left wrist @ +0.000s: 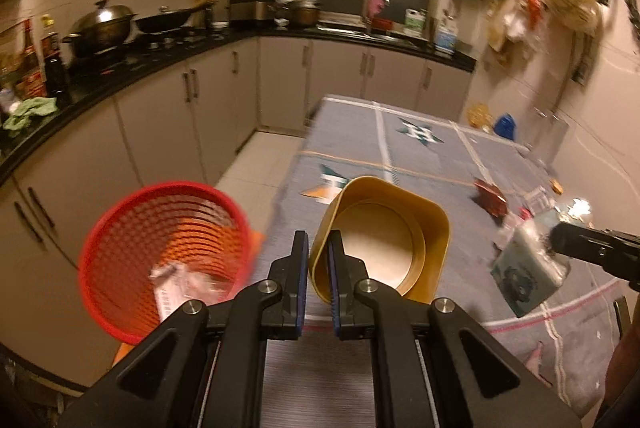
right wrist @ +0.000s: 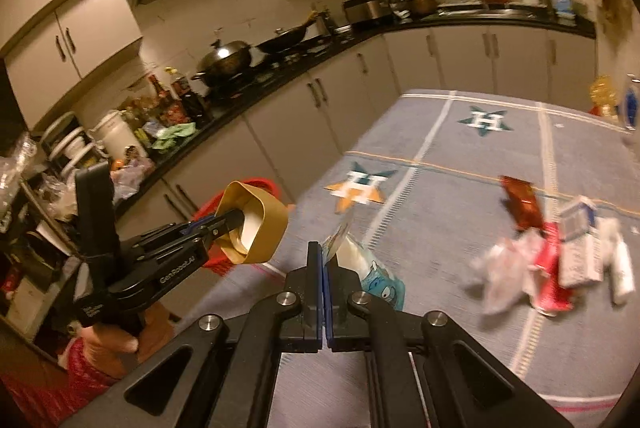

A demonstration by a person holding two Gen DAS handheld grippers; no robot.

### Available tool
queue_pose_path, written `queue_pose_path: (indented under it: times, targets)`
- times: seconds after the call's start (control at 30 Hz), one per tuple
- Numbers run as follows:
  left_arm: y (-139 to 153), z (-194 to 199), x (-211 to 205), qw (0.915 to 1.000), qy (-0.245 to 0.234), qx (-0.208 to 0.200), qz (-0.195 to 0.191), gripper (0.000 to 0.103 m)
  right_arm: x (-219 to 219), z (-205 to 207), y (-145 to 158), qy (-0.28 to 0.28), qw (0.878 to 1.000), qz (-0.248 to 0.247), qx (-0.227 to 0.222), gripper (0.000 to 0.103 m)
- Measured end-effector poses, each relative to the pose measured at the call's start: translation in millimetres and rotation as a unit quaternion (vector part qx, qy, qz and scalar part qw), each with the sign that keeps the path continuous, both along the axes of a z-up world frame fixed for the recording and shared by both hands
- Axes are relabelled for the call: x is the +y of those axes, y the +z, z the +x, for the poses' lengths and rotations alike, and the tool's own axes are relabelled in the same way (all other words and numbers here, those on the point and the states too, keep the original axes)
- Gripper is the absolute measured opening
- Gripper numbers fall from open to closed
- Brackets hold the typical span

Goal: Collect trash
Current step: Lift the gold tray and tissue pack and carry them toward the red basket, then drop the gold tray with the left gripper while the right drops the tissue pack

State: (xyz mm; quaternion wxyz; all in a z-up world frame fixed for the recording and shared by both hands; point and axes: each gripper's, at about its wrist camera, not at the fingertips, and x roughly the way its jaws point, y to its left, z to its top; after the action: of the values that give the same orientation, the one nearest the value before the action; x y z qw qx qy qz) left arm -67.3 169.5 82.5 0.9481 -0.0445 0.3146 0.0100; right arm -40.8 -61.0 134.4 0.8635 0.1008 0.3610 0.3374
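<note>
Trash, held items: two pieces were in hand, a gold paper bowl and a clear plastic packet with a blue cartoon print.
Left gripper: jaws were closed to a narrow gap on the near wall of the gold paper bowl, one finger inside and one outside; the bowl hung tilted, its mouth facing the camera.
Right gripper: jaws were pressed nearly together on the top edge of the clear plastic packet, which dangled below them above the desk.
Bin: a red mesh basket stood off the desk's left edge, just beside the held bowl, with crumpled paper already lying in it.
Remaining trash: a loose heap of wrappers lay on the desk's right side, white, red and boxed pieces touching one another, with a brown foil packet just behind the heap.
Desk cover: a grey cloth with star emblems.
Progress, judged: part done; two items were in transit, the heap was not yet collected.
Risk, bowl: the grip was on a thin wall only, so a quick swing might twist the bowl out, or it might strike the basket rim and drop to the floor.
Risk, packet: the pinch caught only a slippery film edge, so it might slide free short of the basket.
Image note: both views were motion-blurred, so fine detail of the heap could not be told.
</note>
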Motion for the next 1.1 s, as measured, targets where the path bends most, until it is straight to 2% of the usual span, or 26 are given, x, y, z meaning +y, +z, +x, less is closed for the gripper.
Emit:
queue_pose_path:
  times: [0.3, 0.57, 0.73, 0.93, 0.97, 1.0, 1.03, 1.07, 1.1]
  targets:
    - [0, 1, 89, 0.9963, 0.085, 0.004, 0.0, 0.009, 84, 31, 13, 0.083, 0.996, 0.043, 0.01, 0.002]
    - [-23, 7, 147, 0.9902, 0.137, 0.024, -0.011, 0.009, 167, 52, 6, 0.142, 0.987, 0.071, 0.024, 0.002]
    - [-42, 13, 164, 0.9874, 0.152, 0.042, -0.011, 0.009, 212, 65, -16, 0.153, 0.985, 0.065, 0.038, 0.002]
    - [-61, 21, 170, 0.9861, 0.154, 0.061, -0.011, 0.009, 235, 84, -45, 0.14, 0.987, 0.048, 0.065, 0.004]
    - [-63, 22, 172, 0.9857, 0.156, 0.063, -0.011, 0.01, 237, 86, -47, 0.14, 0.987, 0.046, 0.068, 0.004]
    - [-64, 22, 172, 0.9854, 0.157, 0.064, -0.012, 0.016, 238, 87, -50, 0.138, 0.987, 0.04, 0.071, 0.004]
    - [-65, 23, 173, 0.9851, 0.159, 0.065, -0.014, 0.021, 240, 88, -52, 0.133, 0.988, 0.032, 0.072, 0.009]
    - [-65, 23, 175, 0.985, 0.159, 0.064, -0.018, 0.034, 240, 89, -52, 0.131, 0.988, 0.03, 0.073, 0.033]
    - [-64, 22, 176, 0.9846, 0.163, 0.061, -0.02, 0.048, 240, 89, -52, 0.132, 0.988, 0.032, 0.074, 0.047]
